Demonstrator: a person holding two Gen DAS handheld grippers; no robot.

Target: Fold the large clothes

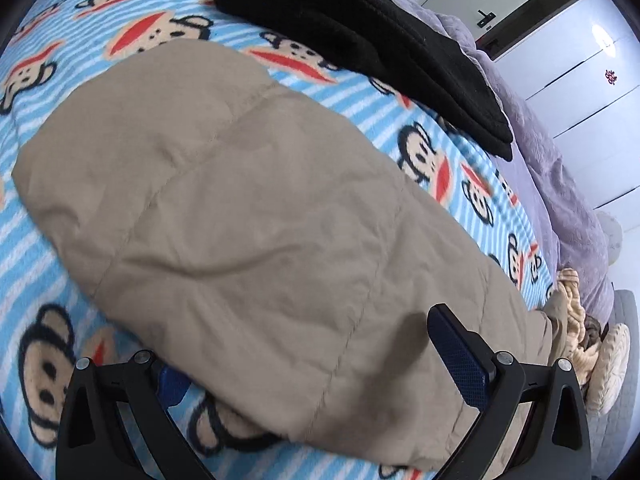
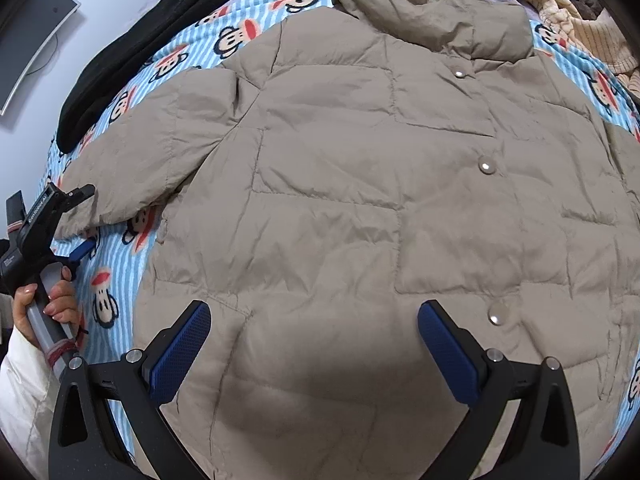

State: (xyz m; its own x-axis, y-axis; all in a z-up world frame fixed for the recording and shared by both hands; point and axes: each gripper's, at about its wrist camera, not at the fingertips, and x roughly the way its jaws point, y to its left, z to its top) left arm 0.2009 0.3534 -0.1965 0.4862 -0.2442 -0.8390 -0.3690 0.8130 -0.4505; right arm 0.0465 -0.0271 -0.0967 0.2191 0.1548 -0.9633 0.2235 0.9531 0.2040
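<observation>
A large beige quilted jacket (image 2: 360, 200) lies flat, front side up with snap buttons, on a blue striped monkey-print blanket (image 2: 116, 292). Its collar is at the far end. Its left sleeve (image 1: 248, 216) stretches out to the side. My left gripper (image 1: 312, 364) is open around the sleeve's cuff end, one pad under the fabric and one above; it also shows in the right wrist view (image 2: 80, 220) at the cuff. My right gripper (image 2: 314, 350) is open and empty, hovering over the jacket's lower front.
A folded black garment (image 1: 360, 40) lies on the blanket beyond the sleeve. A purple bedcover (image 1: 560, 184) lies behind it. A cream striped cloth (image 2: 560, 8) lies past the collar. White cupboards (image 1: 580, 60) stand beyond the bed.
</observation>
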